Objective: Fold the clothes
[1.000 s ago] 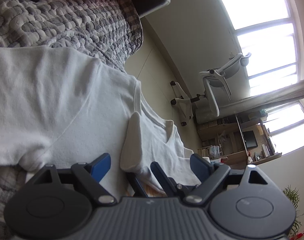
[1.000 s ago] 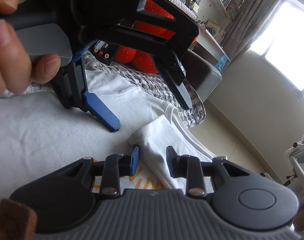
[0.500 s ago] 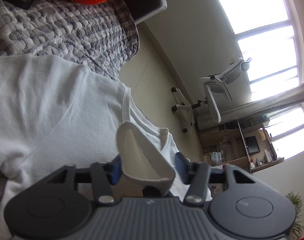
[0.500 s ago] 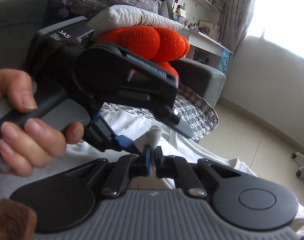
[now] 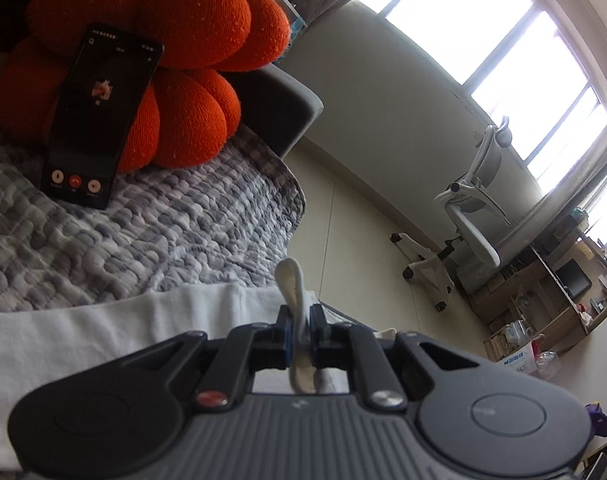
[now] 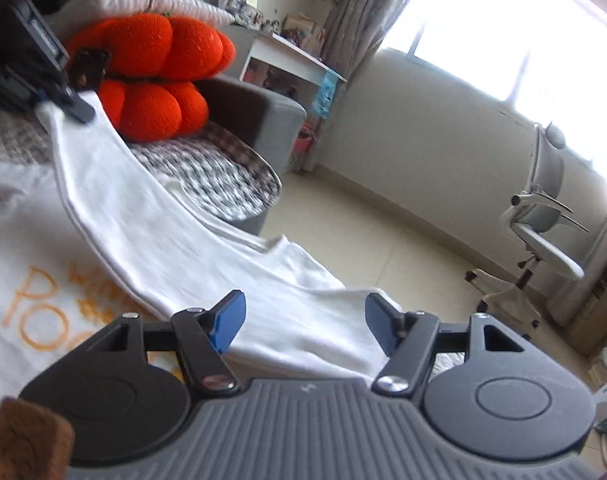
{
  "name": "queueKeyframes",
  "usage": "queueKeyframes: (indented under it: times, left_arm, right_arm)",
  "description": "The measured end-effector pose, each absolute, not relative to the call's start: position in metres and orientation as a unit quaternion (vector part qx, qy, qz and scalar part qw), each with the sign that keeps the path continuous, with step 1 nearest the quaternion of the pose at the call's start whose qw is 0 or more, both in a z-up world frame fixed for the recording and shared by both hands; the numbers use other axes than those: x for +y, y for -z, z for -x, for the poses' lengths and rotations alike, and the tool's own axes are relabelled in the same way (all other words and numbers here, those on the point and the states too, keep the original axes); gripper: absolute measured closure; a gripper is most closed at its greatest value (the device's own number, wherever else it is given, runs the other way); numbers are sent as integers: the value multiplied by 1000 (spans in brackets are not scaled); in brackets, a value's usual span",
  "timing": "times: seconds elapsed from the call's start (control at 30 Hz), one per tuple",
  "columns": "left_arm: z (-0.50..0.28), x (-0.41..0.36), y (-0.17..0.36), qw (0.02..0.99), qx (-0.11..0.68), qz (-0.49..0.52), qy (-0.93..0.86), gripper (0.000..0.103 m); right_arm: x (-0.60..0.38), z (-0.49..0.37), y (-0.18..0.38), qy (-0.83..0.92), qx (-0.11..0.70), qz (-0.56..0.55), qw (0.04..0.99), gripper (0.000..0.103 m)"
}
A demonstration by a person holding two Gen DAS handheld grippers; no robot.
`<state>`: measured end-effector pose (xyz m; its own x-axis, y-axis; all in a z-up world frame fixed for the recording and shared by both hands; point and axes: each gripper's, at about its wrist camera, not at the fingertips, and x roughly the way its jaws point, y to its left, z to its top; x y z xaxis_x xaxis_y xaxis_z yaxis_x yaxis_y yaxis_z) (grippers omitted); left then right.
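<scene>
The hands that hold the tools are out of sight, and the right wrist picture is a bit blurry. In the left wrist picture the tool's own body hides most of the white cotton T-shirt with orange letters (image 6: 151, 236). The letters cannot be read whole.

The shirt lies on a grey and white bumpy knitted blanket (image 5: 143, 240) over a grey sofa. A big orange knitted pumpkin cushion (image 5: 183, 60) sits at the back, and a black phone with a lit screen (image 5: 95, 116) leans on it. Past the sofa are a pale tiled floor, a white office chair (image 5: 471, 216) and bright windows.

The left gripper (image 5: 299, 328) points a little downward. Its jaws are closing and already pinch a white fold of the shirt, which sticks up between them. From the right wrist, that tool lifts the shirt's edge into a long sloping strip.

The right gripper (image 6: 303, 320) has its jaws opening wide. The shirt lies under them, but the blue pads (image 6: 227, 320) do not press it.
</scene>
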<state>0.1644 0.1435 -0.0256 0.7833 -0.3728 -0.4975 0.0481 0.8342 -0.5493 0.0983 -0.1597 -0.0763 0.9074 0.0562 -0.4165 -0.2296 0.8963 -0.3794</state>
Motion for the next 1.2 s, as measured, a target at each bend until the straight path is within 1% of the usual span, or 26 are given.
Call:
queueKeyframes:
  times: [0.1, 0.23, 0.37, 0.47, 0.57, 0.6, 0.73, 0.77, 0.97, 1.2]
  left_arm:
    - [-157, 148, 28, 913, 306, 250, 105, 94]
    - [-151, 154, 43, 911, 322, 242, 90, 94]
    - [-146, 167, 50, 909, 323, 255, 71, 95]
    - [-139, 179, 46, 909, 310, 270, 62, 95]
    - [-133, 183, 39, 919, 293, 260, 45, 95]
    - [-133, 184, 39, 920, 292, 259, 42, 95]
    - [-134, 187, 42, 918, 298, 258, 35, 95]
    - [-134, 188, 44, 918, 300, 259, 33, 95]
    - [-130, 192, 48, 914, 301, 270, 36, 95]
    - [-115, 195, 41, 912, 286, 291, 52, 95]
  right_arm:
    - [-171, -105, 89, -61, 227, 225, 946, 34]
    - [-185, -107, 85, -88, 246, 177, 949, 34]
    - [-213, -108, 62, -162, 263, 43, 950, 34]
    - [-234, -117, 47, -159, 264, -26, 951, 34]
    - [-251, -137, 47, -143, 273, -80, 948, 35]
    - [-257, -145, 50, -138, 279, -102, 945, 36]
    - [-269, -175, 64, -136, 308, -175, 925, 53]
    - [-271, -179, 67, -136, 314, -185, 921, 55]
    - [-271, -192, 68, -138, 317, -225, 911, 55]
    - [-264, -194, 68, -128, 323, -199, 916, 55]
